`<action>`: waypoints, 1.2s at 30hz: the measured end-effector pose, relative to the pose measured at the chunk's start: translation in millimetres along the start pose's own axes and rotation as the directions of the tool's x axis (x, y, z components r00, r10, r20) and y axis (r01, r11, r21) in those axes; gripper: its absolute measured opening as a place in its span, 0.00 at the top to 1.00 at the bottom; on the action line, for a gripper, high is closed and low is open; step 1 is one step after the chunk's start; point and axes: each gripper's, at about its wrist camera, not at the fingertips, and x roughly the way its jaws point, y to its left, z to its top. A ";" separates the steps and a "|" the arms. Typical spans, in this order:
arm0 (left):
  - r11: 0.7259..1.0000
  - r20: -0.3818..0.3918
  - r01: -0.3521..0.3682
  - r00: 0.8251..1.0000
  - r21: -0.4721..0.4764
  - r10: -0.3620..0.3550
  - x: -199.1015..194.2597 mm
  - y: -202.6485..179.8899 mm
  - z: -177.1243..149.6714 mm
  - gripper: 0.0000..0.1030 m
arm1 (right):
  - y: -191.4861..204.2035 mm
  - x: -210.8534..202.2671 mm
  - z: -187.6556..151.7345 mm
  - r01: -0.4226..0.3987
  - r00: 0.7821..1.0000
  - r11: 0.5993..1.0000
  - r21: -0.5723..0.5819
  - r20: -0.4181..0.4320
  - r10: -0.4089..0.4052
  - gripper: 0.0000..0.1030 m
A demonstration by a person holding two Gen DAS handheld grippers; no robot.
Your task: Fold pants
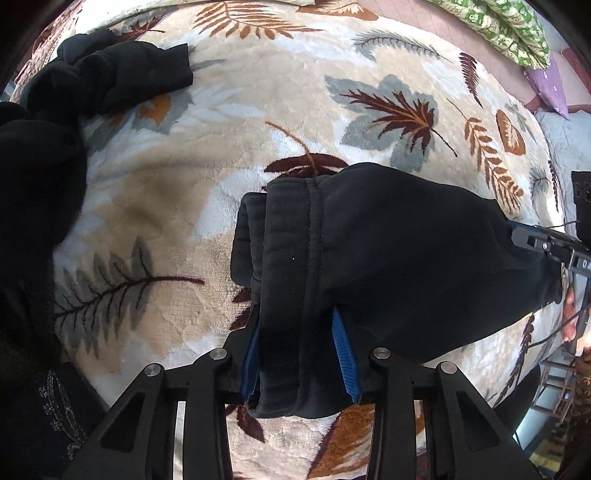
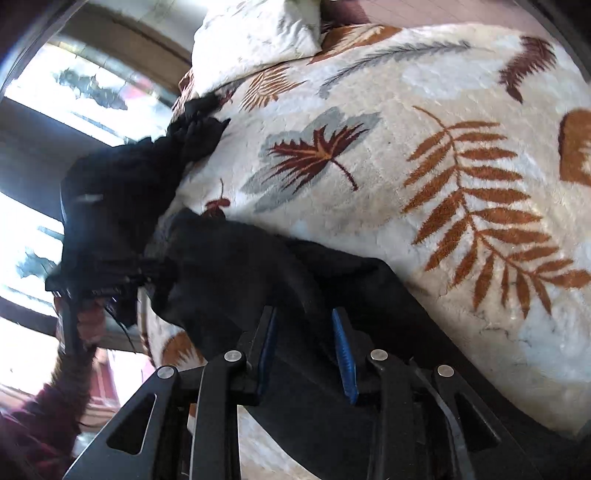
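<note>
- On the leaf-patterned blanket (image 1: 229,155), as the left wrist view shows it, the black pants (image 1: 388,266) lie across the middle, folded into a thick band.
- Left gripper (image 1: 295,328) points steeply down with one seamed end of the pants between its blue pads (image 1: 341,347); both pads lie against the cloth, so it grips that end.
- Another dark garment (image 1: 122,74) lies bunched at the upper left, apart from the pants.
- At the right edge the other gripper meets the far end of the pants.
- Over the same blanket (image 2: 406,155), the right wrist view shows the pants (image 2: 240,266) running from the left down under the right gripper (image 2: 304,332).
- Black cloth fills the narrow gap between its pads, held.
- A white pillow (image 2: 258,33) sits at the top.
</note>
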 end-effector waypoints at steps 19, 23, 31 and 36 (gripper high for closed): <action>1.000 0.035 0.016 0.999 -0.009 -0.016 -6.5 10.4 19.0 0.65 | -2.9 7.0 -7.3 -0.139 0.990 0.982 0.126 -0.012 0.142 0.53; 0.997 0.032 0.065 0.997 -0.033 -0.064 -7.2 13.8 23.2 0.64 | -39.0 14.5 0.2 -0.172 0.985 0.922 0.348 0.045 0.166 0.56; 0.999 0.063 0.046 0.997 -0.024 -0.044 -9.8 7.3 33.2 0.61 | 1.7 39.3 13.0 -0.004 0.997 0.991 0.135 -0.070 0.013 0.78; 0.997 0.068 -0.003 0.998 -0.072 0.008 -11.3 2.5 26.6 0.74 | 20.2 27.4 14.4 0.137 0.991 0.991 -0.002 0.003 -0.137 0.93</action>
